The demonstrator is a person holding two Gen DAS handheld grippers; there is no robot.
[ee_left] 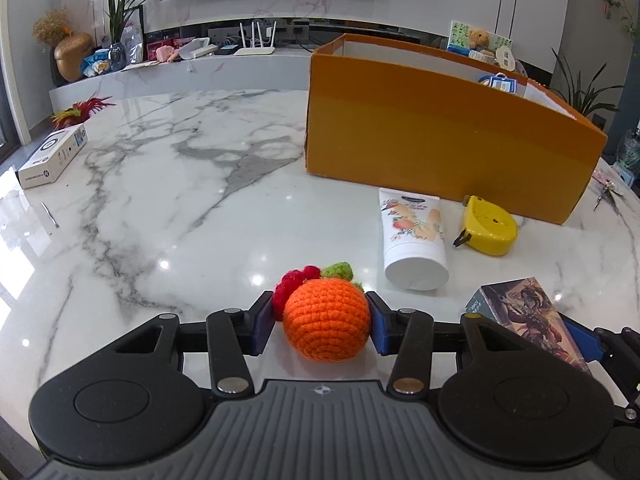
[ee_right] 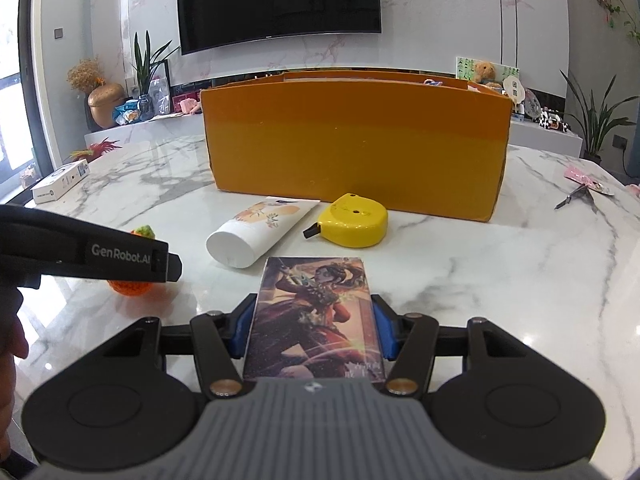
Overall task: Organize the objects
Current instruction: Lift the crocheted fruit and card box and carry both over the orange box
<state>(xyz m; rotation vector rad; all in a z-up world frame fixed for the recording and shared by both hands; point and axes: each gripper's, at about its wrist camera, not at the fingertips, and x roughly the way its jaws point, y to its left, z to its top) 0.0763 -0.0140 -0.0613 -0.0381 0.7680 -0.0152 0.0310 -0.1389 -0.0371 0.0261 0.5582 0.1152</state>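
Note:
My left gripper [ee_left: 322, 320] is shut on an orange crocheted ball [ee_left: 326, 316] with red and green knitted bits, which rests on the marble table [ee_left: 160, 200]. My right gripper [ee_right: 314, 326] is shut on a flat illustrated box [ee_right: 316, 312] lying on the table; that box [ee_left: 524, 316] shows at the right of the left wrist view. Beyond both lie a white tube [ee_right: 256, 232] and a yellow tape measure [ee_right: 354, 222]. Behind them stands a large orange cardboard box [ee_right: 356, 148], open at the top. In the right wrist view the left gripper body [ee_right: 88, 254] hides most of the ball [ee_right: 128, 286].
A white carton [ee_left: 52, 158] lies at the table's left edge beside red feathers [ee_left: 80, 110]. Scissors [ee_right: 576, 196] and pink items lie at the far right. A TV, plants and a cluttered shelf line the wall behind. A person's hand [ee_right: 10, 348] shows at the left.

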